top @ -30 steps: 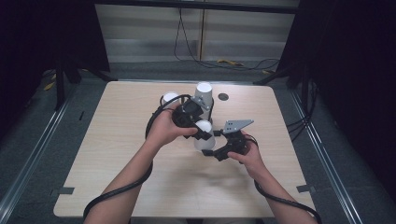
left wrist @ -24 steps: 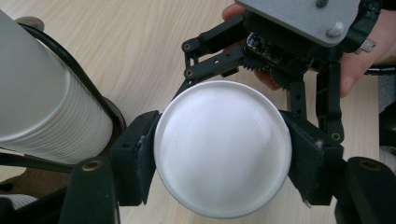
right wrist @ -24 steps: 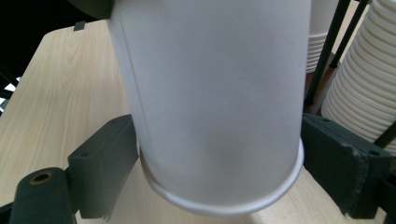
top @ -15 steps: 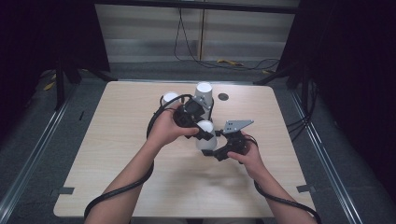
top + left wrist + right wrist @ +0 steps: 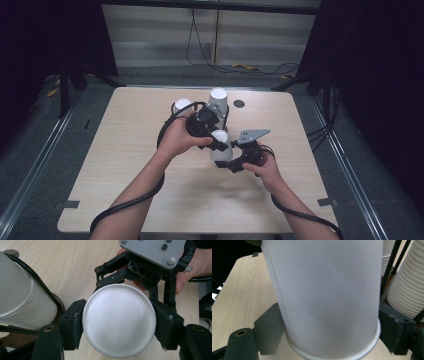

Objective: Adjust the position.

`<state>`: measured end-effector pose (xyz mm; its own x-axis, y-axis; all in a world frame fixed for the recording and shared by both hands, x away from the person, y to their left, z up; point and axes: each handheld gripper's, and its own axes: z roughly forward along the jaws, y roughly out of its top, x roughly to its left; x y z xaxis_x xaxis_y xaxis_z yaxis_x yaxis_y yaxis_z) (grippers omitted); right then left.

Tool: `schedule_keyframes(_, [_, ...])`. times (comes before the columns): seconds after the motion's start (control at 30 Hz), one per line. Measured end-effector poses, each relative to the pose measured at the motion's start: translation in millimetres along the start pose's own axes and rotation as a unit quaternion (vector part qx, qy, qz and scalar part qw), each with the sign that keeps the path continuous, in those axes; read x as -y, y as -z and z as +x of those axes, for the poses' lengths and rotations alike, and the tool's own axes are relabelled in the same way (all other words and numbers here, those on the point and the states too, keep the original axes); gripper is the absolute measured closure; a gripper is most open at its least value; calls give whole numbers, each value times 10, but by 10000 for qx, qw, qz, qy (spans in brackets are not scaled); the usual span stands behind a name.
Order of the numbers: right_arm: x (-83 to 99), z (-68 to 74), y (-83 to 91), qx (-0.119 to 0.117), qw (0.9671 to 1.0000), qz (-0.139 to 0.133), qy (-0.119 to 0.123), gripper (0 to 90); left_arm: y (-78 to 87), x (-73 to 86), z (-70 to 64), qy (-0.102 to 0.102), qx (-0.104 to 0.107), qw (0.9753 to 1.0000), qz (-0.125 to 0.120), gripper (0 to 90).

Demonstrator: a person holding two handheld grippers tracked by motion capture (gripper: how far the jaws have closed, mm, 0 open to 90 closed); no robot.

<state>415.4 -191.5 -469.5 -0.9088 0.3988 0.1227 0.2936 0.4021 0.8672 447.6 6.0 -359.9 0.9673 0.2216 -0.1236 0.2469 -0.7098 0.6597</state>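
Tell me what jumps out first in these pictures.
A white paper cup, upside down at the table's middle, sits clamped between both grippers: the left gripper near its base, the right gripper near its rim. Behind it a tall stack of cups stands at the far edge, with another cup to its left.

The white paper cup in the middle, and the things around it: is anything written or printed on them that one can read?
No readable text anywhere.
White paper cup: plain white base and wall, no print.
Stack of cups: plain ribbed white, no label.
Grey plate on the right hand-held gripper: screws, no lettering.
Circuit board under that plate: any marks are too small to read.
Left hand-held gripper: plain black jaws.
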Motion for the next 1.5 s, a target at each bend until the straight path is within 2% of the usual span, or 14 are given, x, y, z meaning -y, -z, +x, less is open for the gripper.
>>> schedule_keyframes(0.23, [-13, 8, -2, 27, 10000, 73, -8, 198, 7, 36, 29, -16, 65, 10000, -63, 326])
schedule_keyframes(0.37, [-22, 16, 11, -8, 10000, 74, -35, 208, 30, 57, 43, -37, 176, 9996, -219, 316])
schedule_keyframes(0.47, [-24, 9, 33, -19, 9999, 97, -79, 213, 55, 78, 57, -123, 42, 9996, -239, 251])
schedule_keyframes(0.5, [-21, 2, 41, -46, 9999, 111, -94, 214, 59, 85, 57, -72, 32, 9996, -274, 231])
schedule_keyframes(0.57, [-15, 1, 48, -13, 9998, 188, -77, 214, 82, 105, 63, -38, 125, 9995, -283, 227])
schedule_keyframes(0.77, [10, -24, 113, 89, 9992, 388, 11, 214, 163, 164, 54, -90, 24, 9998, -186, 199])
schedule_keyframes(0.83, [11, -28, 125, 90, 9991, 414, 5, 214, 172, 202, 60, -117, -67, 9998, -119, 196])
schedule_keyframes(0.97, [-2, -33, 176, 120, 9987, 487, 8, 214, 168, 328, 75, -117, -32, 9998, -158, 189])
schedule_keyframes(1.2, [25, -63, 189, 181, 9977, 650, -25, 214, 136, 536, 86, 32, -65, 9999, -91, 189])
schedule_keyframes(1.5, [32, -82, 238, 232, 9970, 735, -22, 214, 91, 713, 116, 211, -130, 9997, -92, 190])
